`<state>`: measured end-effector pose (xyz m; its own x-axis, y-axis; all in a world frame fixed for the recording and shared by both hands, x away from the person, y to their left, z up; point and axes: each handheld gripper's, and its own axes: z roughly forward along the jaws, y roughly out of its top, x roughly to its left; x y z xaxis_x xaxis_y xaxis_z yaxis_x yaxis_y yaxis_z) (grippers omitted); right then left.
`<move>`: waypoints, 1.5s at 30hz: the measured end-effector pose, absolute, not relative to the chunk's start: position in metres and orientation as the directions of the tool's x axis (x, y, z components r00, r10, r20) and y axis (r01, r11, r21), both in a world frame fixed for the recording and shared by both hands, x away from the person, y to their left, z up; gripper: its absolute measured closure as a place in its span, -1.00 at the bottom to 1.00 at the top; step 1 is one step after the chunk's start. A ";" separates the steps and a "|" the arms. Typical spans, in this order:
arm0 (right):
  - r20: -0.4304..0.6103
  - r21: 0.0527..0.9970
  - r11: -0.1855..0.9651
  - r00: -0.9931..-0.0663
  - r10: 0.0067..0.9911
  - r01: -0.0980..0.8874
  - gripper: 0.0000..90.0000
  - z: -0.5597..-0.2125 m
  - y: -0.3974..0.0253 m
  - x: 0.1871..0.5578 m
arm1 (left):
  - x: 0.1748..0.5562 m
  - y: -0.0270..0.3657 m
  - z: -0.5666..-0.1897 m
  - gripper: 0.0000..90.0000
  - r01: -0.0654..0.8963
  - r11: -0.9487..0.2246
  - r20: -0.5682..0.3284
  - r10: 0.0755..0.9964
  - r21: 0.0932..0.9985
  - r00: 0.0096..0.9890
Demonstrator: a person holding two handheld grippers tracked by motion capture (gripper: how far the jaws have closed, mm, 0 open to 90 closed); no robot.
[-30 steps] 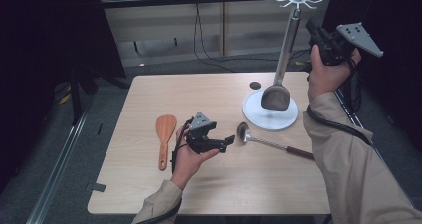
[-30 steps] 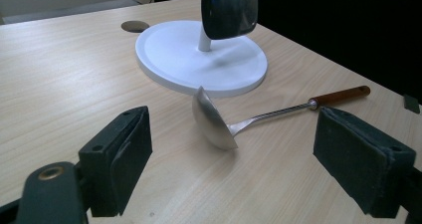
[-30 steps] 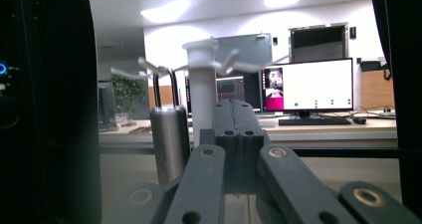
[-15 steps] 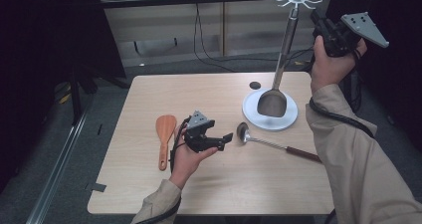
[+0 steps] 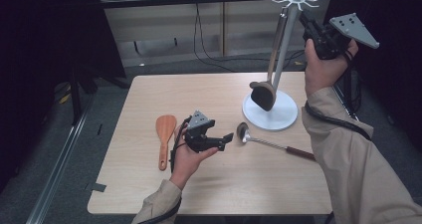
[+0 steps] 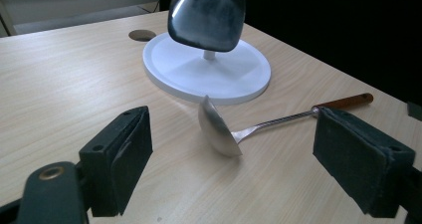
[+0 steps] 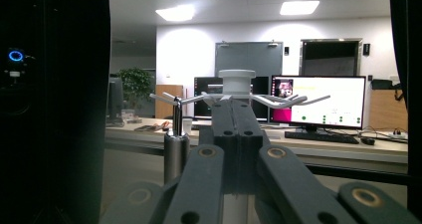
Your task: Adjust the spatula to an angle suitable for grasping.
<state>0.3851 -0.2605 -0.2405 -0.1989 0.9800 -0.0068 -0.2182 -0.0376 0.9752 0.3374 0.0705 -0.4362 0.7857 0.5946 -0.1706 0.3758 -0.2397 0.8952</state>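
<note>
High view: one worktop (image 5: pixel 149 92) carries one utensil stand (image 5: pixel 271 115), one ladle (image 5: pixel 271 143) and one wooden spatula (image 5: pixel 165 137); one dark spatula (image 5: pixel 263 94) hangs from the stand, head down, long axis near vertical. The ladle lies just near of the stand base, bowl to the left, handle running right and slightly nearer. The left gripper (image 5: pixel 225 139), jaws spread wide, sits just left of the bowl. The right gripper (image 5: pixel 304 16), jaws pressed together on nothing, is raised beside the stand's hook crown.
</note>
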 end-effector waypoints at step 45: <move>0.025 1.000 -0.030 -0.479 0.877 -0.002 0.05 -0.323 -0.254 0.337 | 0.336 0.069 -0.442 -0.65 0.382 -0.266 -0.159 0.597 0.885 0.786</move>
<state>0.3366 -0.2539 -0.3226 -0.4791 0.8774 0.0249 -0.0022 -0.0296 0.9996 0.3356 0.0691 -0.4415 0.7862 0.5970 -0.1595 0.3816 -0.2660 0.8852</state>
